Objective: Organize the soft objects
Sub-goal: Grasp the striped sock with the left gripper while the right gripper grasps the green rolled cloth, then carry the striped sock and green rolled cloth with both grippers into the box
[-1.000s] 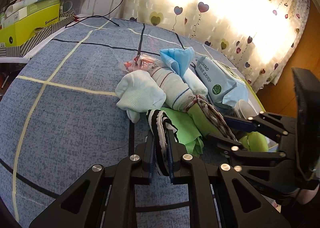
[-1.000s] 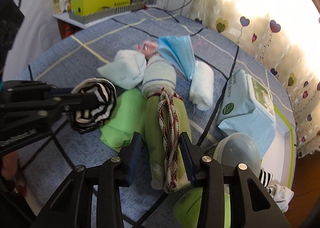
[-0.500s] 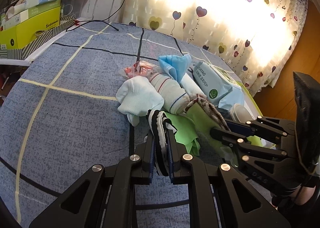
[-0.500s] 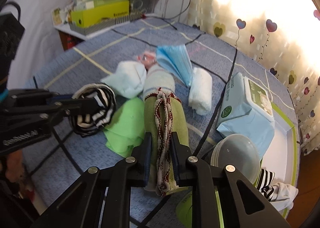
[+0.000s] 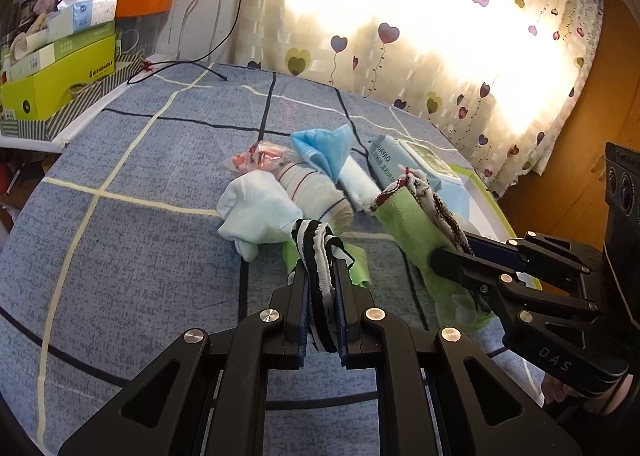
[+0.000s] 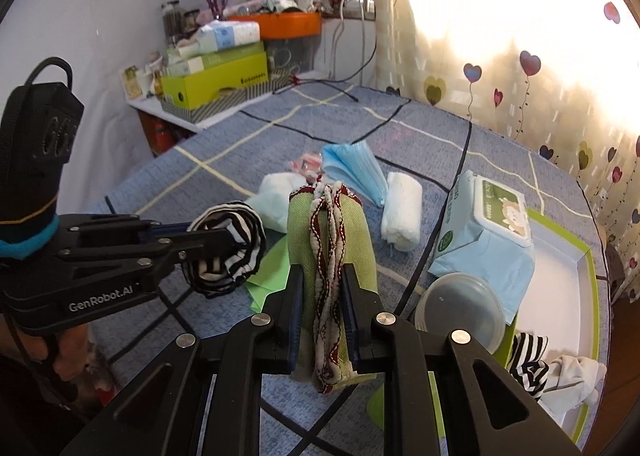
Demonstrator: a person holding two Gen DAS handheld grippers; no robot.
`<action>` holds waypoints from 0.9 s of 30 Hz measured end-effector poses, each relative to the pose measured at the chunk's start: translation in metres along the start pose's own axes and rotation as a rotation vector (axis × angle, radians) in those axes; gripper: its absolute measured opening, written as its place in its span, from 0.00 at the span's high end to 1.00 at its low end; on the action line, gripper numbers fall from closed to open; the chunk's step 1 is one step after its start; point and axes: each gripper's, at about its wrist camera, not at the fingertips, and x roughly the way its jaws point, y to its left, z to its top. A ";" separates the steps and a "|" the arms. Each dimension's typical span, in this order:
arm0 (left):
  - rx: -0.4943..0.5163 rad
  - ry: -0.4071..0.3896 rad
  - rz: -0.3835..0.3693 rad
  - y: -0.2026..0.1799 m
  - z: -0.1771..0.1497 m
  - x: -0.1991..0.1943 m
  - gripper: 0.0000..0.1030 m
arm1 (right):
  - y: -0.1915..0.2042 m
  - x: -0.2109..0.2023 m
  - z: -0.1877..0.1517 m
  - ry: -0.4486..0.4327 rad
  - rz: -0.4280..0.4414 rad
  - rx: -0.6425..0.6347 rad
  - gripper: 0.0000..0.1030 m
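Gripping status: both tools loaded, each carrying one soft item clear of the blue checked bedspread (image 5: 120, 256).
Left gripper (image 5: 322, 288): jaws pinched on a black-and-white striped sock (image 5: 320, 256), held by its bunched middle so both ends hang free.
Right gripper (image 6: 322, 296): jaws clamped on the red-and-white braided trim of an olive-green cloth pouch (image 6: 332, 232).
Likely destination: white tray with lime-green rim (image 6: 560, 268), already holding similar fabric.
Remaining pile: pale sock (image 5: 256, 212), blue face mask (image 5: 324, 148).

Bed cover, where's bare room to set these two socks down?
Bare: the bed cover left of the pale blue sock, toward the yellow-green box, and the white tray floor beyond the wipes pack. Crowded: the middle, around the face mask.
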 end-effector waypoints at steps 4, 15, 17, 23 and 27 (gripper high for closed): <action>0.013 -0.014 -0.003 -0.008 0.005 -0.004 0.89 | -0.007 -0.015 0.000 -0.040 -0.002 0.025 0.83; 0.074 -0.045 -0.038 -0.044 0.020 -0.008 0.89 | -0.033 -0.052 -0.006 -0.120 -0.042 0.076 0.83; 0.085 -0.047 -0.045 -0.051 0.022 -0.007 0.89 | -0.037 -0.056 -0.007 -0.128 -0.050 0.086 0.83; 0.116 -0.053 -0.062 -0.068 0.026 -0.006 0.89 | -0.052 -0.067 -0.014 -0.149 -0.071 0.115 0.83; 0.134 -0.050 -0.074 -0.079 0.028 -0.003 0.89 | -0.060 -0.073 -0.018 -0.159 -0.083 0.133 0.83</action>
